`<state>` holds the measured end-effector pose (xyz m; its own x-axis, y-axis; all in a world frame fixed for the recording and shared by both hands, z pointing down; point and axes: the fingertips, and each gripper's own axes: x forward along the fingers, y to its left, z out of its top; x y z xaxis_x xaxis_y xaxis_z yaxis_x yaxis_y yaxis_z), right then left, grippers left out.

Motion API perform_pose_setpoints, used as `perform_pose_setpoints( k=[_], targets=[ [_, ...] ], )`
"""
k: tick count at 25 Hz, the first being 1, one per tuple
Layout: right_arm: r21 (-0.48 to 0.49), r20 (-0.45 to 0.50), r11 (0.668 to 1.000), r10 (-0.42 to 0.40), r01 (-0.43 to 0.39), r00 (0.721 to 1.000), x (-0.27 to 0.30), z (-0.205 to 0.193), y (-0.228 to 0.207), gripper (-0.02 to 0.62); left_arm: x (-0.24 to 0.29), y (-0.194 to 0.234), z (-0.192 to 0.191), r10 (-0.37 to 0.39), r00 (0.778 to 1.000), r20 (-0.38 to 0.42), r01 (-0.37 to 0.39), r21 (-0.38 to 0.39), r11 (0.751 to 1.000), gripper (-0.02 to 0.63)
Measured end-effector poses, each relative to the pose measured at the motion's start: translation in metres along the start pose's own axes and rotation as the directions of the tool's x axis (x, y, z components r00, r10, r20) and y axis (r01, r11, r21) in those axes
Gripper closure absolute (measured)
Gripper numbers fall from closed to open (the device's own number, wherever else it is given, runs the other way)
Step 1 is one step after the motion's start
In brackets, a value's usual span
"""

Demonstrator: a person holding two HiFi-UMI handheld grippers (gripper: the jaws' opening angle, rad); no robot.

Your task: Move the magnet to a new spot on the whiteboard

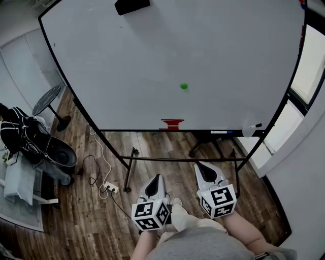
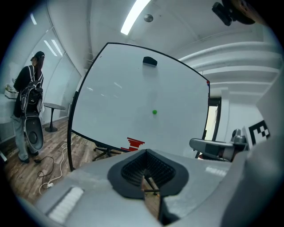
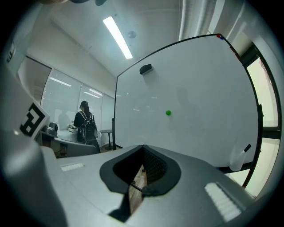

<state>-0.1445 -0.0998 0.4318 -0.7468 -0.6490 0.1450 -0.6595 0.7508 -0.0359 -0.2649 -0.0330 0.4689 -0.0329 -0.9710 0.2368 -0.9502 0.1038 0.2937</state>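
The left claw [image 1: 156, 179] hangs below the whiteboard's bottom edge, its jaws drawn together with nothing between them. The small round green magnet [image 1: 184, 86] sits on the large white whiteboard [image 1: 127, 61], slightly right of centre in the lower half. It is above a red block [image 1: 172, 124] at the bottom edge and well apart from both claws. The right claw [image 1: 204, 167] is likewise closed and empty.

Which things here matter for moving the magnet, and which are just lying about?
For the job:
green magnet
whiteboard
left gripper
right gripper

Lying about:
black eraser
red item at the board's bottom edge
side table
power strip
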Motion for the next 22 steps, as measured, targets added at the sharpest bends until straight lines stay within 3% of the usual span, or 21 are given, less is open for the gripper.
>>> perform_pose_setpoints(
  k=[22],
  targets=[
    [0.007,0.025,1.000,0.025,-0.025,0.999,-0.003,0.005,0.004,0.597,-0.003,-0.012,0.001,-0.010,1.000,0.001,0.010,0.008,1.000,0.601]
  ],
)
